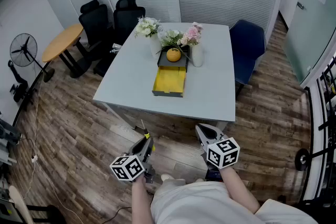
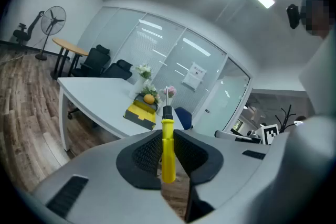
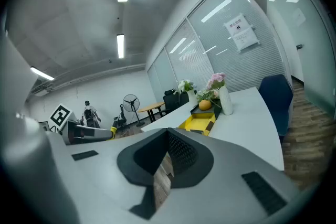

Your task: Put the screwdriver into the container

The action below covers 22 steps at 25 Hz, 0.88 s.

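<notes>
- Head view: left gripper (image 1: pixel 144 139) pinches the yellow-handled screwdriver (image 1: pixel 146 137), shaft pointing ahead. It hangs over the wood floor (image 1: pixel 79 128), short of the white table (image 1: pixel 215 92).
- The container (image 1: pixel 169 80), a dark box with its yellow drawer pulled out, sits mid-table, well apart from both grippers. The long carry is the risk: a loose pinch probably drops the tool on the floor.
- Flower vases (image 1: pixel 197 55) and an orange (image 1: pixel 174 54) crowd the box's back end. Reaching too deep may knock them.
- Left gripper view: pads clamp the smooth, round handle (image 2: pixel 167 147) and the black collar and shaft stick out past the tips. It may pivot or slide if bumped on the drawer lip.
- Right gripper view: right gripper (image 3: pixel 167 136) has its pads pressed together at the tips with nothing between. It is not steadying the box, so a push on the drawer could shift it.
</notes>
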Each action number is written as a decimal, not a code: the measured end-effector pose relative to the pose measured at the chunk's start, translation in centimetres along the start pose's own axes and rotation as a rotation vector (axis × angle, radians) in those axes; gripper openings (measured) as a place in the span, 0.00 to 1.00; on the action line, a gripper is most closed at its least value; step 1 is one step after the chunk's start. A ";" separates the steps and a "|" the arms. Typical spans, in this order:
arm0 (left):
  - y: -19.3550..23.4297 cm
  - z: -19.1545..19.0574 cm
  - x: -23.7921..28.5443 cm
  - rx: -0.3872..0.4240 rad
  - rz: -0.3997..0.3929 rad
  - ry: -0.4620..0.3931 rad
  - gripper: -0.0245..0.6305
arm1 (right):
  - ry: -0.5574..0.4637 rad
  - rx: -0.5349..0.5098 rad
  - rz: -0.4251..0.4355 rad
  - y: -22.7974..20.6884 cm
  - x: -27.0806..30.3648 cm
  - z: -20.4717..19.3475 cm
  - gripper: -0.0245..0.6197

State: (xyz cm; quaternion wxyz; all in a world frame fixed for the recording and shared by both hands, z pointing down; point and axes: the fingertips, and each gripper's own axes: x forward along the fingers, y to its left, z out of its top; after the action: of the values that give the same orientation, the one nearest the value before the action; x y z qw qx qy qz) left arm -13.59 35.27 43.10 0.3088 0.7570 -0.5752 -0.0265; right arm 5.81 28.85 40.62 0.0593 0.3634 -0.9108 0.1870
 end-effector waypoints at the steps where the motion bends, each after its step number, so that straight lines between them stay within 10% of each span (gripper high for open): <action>1: 0.0 -0.3 -0.1 -0.008 0.002 -0.001 0.14 | 0.006 -0.002 0.005 0.1 -0.2 -0.2 0.06; 22: -3.0 -2.7 3.5 -0.056 -0.020 0.024 0.14 | 0.040 0.007 -0.040 -4.1 -3.1 -2.3 0.06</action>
State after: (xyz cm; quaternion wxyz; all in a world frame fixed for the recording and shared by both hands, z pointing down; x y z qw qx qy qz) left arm -8.82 33.78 44.91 0.3363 0.7541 -0.5629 -0.0366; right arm 10.80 28.95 43.21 0.0800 0.3777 -0.9014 0.1960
